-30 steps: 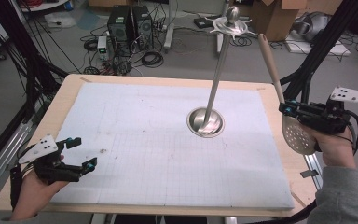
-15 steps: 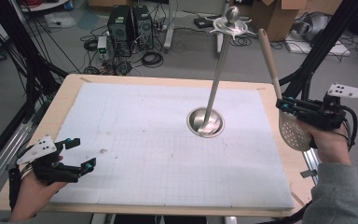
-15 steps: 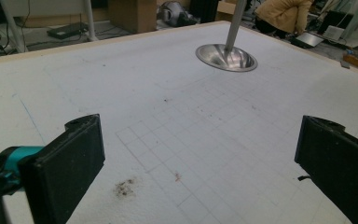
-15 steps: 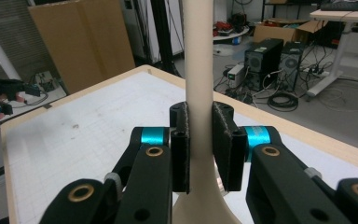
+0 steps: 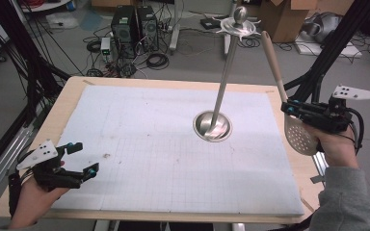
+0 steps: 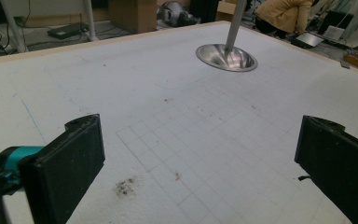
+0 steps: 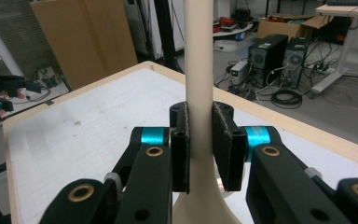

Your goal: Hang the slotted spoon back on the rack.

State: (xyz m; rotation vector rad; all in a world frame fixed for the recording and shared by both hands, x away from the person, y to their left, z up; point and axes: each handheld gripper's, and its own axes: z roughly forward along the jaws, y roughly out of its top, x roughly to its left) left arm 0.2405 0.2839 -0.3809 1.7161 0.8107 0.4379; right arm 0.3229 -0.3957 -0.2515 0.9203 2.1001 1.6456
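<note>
The long cream-coloured skimmer spoon with a round holed head (image 5: 299,136) is held up in the air by the table's right edge. Its handle points up and away, and its head hangs low. The right gripper (image 5: 289,107) squeezes the handle tight. The left gripper (image 5: 84,159) rests wide open, holding nothing.

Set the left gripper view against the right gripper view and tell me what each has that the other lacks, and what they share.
Left gripper view: open black fingers over the white mat, and the steel stand's dish base with its pole rising.

Right gripper view: fingers shut on the beige slotted spoon at its handle, computer towers on the floor, and the left gripper far off.

Both: the white gridded mat and the table's wooden edge.
</note>
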